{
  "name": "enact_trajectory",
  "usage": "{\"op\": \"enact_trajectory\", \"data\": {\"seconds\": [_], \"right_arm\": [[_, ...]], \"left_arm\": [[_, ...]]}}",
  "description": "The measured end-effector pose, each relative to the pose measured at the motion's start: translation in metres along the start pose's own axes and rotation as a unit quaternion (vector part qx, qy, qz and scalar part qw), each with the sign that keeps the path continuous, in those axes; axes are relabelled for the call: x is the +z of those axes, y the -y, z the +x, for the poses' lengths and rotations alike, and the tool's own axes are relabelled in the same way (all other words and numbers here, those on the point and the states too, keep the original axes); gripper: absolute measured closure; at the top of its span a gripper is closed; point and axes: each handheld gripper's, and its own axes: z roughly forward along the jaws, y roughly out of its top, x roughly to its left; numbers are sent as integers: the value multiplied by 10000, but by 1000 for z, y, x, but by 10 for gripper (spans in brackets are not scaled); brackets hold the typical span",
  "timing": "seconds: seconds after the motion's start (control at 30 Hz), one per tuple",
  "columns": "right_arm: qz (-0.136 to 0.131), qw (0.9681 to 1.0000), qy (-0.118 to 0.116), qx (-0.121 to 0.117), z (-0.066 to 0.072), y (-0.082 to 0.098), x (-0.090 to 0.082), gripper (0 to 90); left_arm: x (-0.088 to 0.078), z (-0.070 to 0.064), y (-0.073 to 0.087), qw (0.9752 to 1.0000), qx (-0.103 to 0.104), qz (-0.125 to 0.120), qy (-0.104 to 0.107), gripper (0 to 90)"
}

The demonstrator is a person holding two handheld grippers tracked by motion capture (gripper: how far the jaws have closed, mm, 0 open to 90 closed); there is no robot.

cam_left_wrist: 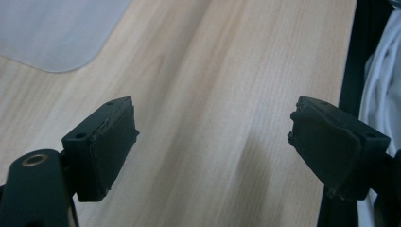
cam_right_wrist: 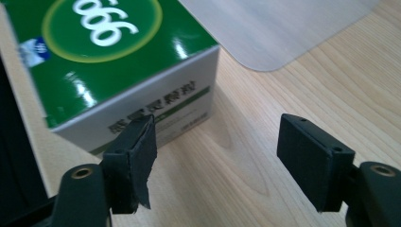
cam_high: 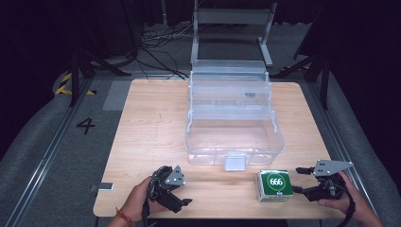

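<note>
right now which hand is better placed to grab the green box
Right. The right tongs sit just beside the green box, open, with the box close in front of them in the right gripper view. The left tongs are open too, but farther off over bare table.

We see a clear plastic case [cam_high: 234,118], lid open, mid-bench [cam_high: 151,123]; behind it a grey frame [cam_high: 231,19], perhaps a stand.
</note>
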Motion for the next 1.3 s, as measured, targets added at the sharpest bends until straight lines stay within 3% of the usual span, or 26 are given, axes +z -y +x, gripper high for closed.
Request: {"op": "enact_trajectory", "data": {"seconds": [0.47,0.77,0.97,1.1,1.3], "right_arm": [[-166,9996,-23,-207,15,-15,14,296],[-310,9992,197,-169,22,-27,26,305],[-385,9989,253,-119,26,-35,34,309],[-397,9989,207,-166,29,-39,38,311],[-406,9988,95,-242,40,-51,50,312]], "left_arm": [[3,-3,-1,9999,68,35,99,155],[-1,-3,-9,9999,115,12,100,149],[-6,-4,-18,9996,237,121,72,145],[-6,-6,-26,9996,282,5,69,143],[2,-11,-47,9984,553,87,58,109]]}}
